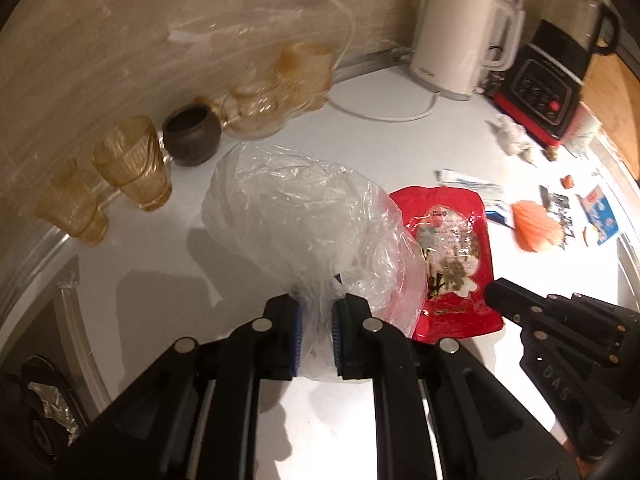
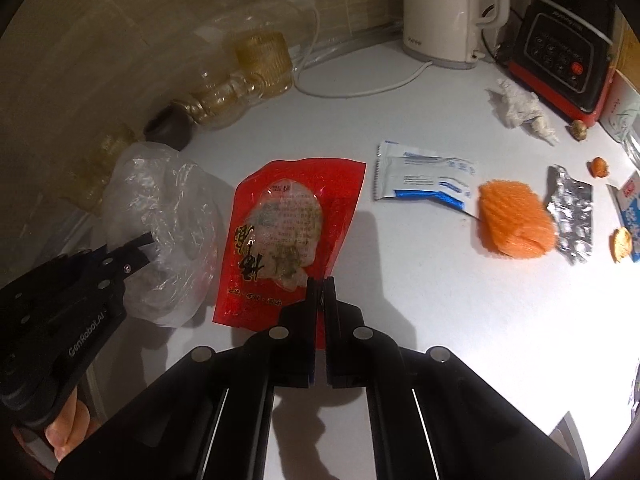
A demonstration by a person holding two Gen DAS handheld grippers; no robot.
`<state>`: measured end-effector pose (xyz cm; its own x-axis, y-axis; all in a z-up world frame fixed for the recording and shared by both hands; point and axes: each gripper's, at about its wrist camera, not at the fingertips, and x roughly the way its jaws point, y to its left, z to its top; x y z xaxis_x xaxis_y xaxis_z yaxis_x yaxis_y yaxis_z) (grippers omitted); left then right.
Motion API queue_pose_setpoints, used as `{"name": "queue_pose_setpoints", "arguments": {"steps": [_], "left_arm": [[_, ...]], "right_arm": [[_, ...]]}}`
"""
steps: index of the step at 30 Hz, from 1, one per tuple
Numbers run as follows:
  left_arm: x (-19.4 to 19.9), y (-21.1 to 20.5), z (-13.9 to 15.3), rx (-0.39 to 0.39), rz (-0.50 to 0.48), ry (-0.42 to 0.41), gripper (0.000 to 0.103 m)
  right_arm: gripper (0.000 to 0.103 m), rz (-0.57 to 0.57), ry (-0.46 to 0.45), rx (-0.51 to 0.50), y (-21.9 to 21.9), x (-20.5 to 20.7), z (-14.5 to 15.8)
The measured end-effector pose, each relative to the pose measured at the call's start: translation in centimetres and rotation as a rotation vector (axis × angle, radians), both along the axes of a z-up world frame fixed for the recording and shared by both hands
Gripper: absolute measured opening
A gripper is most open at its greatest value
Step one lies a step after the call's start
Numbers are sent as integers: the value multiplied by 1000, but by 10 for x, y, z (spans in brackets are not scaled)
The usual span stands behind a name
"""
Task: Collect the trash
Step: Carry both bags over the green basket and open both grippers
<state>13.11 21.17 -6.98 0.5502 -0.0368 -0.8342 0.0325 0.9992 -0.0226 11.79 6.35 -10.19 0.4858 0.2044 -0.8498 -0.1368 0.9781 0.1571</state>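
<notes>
My left gripper [image 1: 316, 308] is shut on the gathered end of a clear plastic bag [image 1: 296, 216], which rests on the white counter; it also shows in the right wrist view [image 2: 160, 216]. My right gripper [image 2: 320, 284] is shut on the near edge of a red snack packet [image 2: 292, 224] that lies flat right of the bag; the packet also shows in the left wrist view [image 1: 452, 256]. Further right lie a white and blue wrapper [image 2: 424, 178], an orange foam net [image 2: 516, 220], a foil wrapper [image 2: 570, 216], a crumpled tissue [image 2: 520, 110] and small peel scraps [image 2: 622, 244].
A white kettle [image 2: 444, 12] and a black and red appliance [image 2: 568, 40] stand at the back right, with a white cable [image 2: 360, 88] across the counter. Amber glasses [image 1: 132, 160], a dark pot [image 1: 192, 136] and a bagged glass stack [image 1: 276, 92] line the back wall.
</notes>
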Motion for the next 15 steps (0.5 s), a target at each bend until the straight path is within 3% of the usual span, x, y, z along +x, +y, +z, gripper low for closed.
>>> {"name": "queue_pose_setpoints", "arguments": {"steps": [8, 15], "left_arm": [[-54, -50, 26, -38, -121, -20, 12], [-118, -120, 23, -48, -286, 10, 12]], "right_arm": [[4, -61, -56, -15, -72, -81, 24], [4, -142, -58, -14, -143, -165, 30]]}}
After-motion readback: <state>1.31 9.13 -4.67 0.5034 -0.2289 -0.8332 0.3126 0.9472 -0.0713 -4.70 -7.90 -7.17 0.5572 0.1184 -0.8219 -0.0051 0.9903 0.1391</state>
